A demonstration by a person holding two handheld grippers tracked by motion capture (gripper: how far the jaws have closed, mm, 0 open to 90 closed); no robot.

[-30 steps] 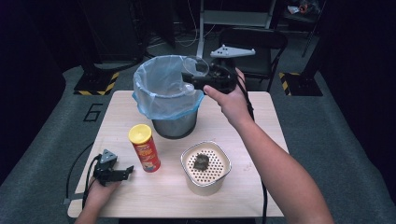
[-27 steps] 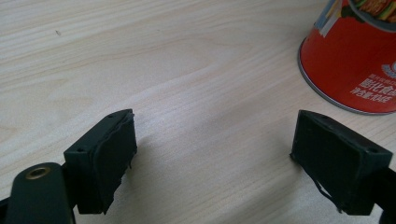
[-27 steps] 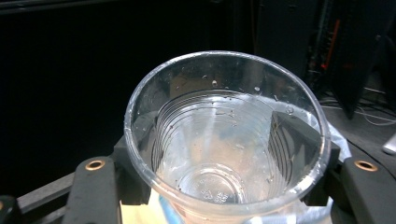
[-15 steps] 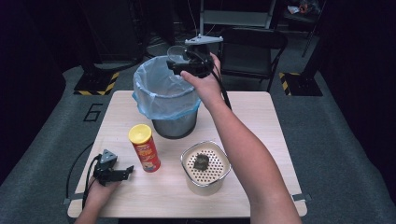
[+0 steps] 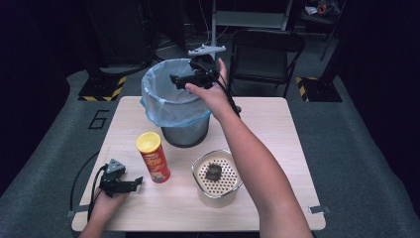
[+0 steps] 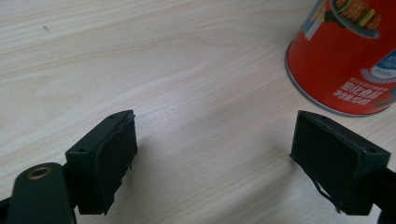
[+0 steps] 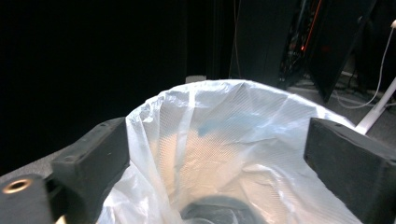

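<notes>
The right gripper (image 5: 185,82) hangs over the lined waste bin (image 5: 174,106) at twelve o'clock on the tabletop (image 5: 277,129); its fingers have just spread wide, with nothing between them. The thin liner looks soft and slippery, so the rigid rim is probably the safer hold. At seven o'clock the left gripper (image 5: 130,182) rests with fingers spread, empty, beside the chip can (image 5: 153,156), which is likely light, stiff and smooth.

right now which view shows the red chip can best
The high view: the whole red chip can stands upright on the table, yellow lid on, beside the left gripper. The left gripper view catches its lower part at the top right. The right gripper view looks into the lined bin.
</notes>
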